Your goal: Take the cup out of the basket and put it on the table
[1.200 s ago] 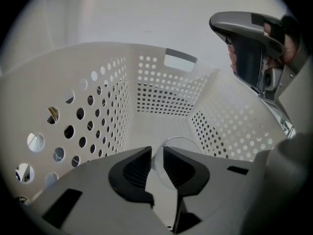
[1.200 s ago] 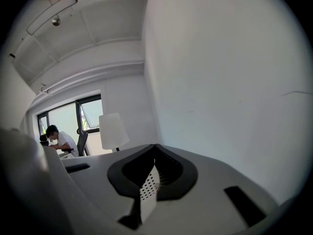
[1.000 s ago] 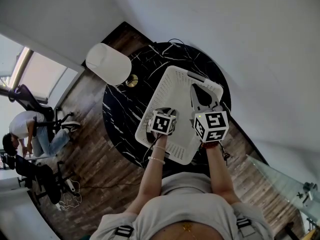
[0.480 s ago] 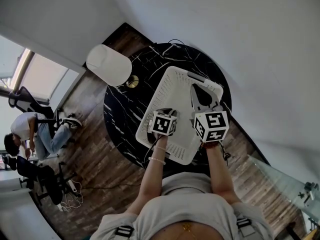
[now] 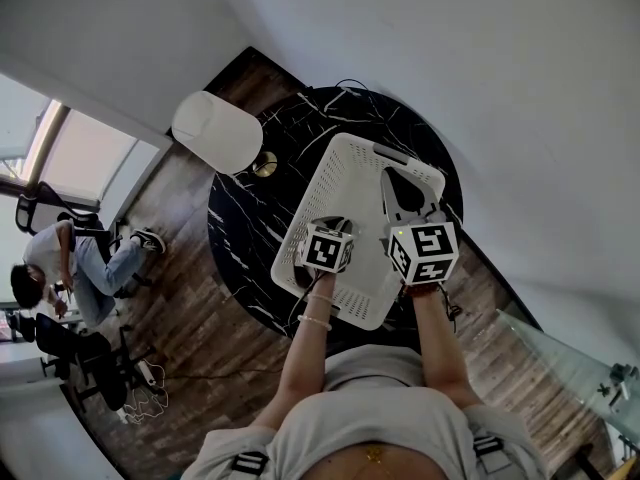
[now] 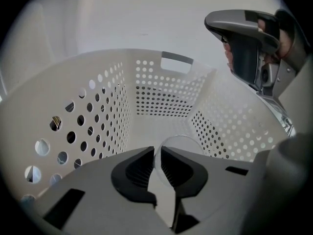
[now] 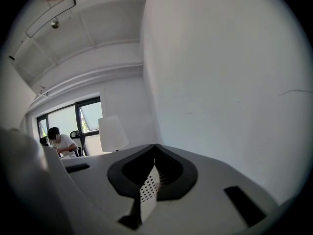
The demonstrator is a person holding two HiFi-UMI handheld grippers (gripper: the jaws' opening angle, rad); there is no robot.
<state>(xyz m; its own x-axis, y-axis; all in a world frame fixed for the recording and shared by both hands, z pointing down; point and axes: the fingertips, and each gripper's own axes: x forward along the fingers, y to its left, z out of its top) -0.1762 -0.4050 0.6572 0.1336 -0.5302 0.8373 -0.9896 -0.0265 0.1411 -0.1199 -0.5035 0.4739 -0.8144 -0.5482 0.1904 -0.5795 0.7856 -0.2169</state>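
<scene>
The left gripper (image 6: pixel 157 153) had its two dark ribbed pads drawn close, the jaws having just been closing, and only a thin slit was left between them. In that slit stood the wall of the cup (image 6: pixel 180 145). The pads did not visibly clamp it, so the jaws read as not yet grasping.

The cup was clear and colourless with a thin round rim, so transparent that the white floor behind showed straight through it. It sat in the lower middle of the left gripper view, down inside the basket (image 6: pixel 156 89), with its rim arching off to the right of the pads. Whether it stood upright or was tipped could not be told.

The basket was white plastic with walls pierced by rows of round holes and a handle slot in its far end, in the upper middle of that view.

The right gripper (image 7: pixel 155 148) was clenched. Its tips met, and a strip of the basket's perforated wall was pinched between the pads.

In the head view the basket lay at centre frame on a round black veined table (image 5: pixel 245 218), with both grippers at its near end. A white lampshade (image 5: pixel 216 130) stood at upper left.
</scene>
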